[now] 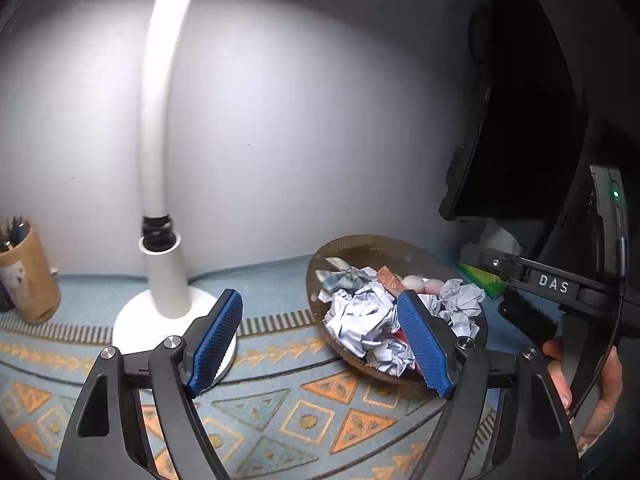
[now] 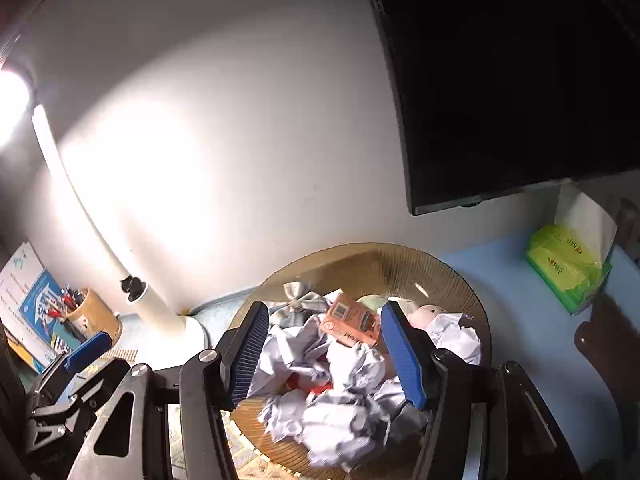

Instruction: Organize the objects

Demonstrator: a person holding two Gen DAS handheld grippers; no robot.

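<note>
My left gripper [image 1: 320, 344] jaws wide apart, empty, near brown glass bowl [image 1: 352, 246], my right gripper [image 2: 322, 354] jaws spread, gripping nothing, over crumpled paper [image 2: 340, 420], orange box [image 2: 352, 322] among it

Pale plaster wall [image 1: 300, 140], brightly lit by a white desk lamp [image 1: 160, 160] whose round base stands on a light-blue patterned table cover [image 1: 280, 404]. A dark monitor [image 2: 520, 80] hangs at right. A pen holder [image 1: 24, 272] stands at far left, near leaning booklets [image 2: 24, 292].
</note>
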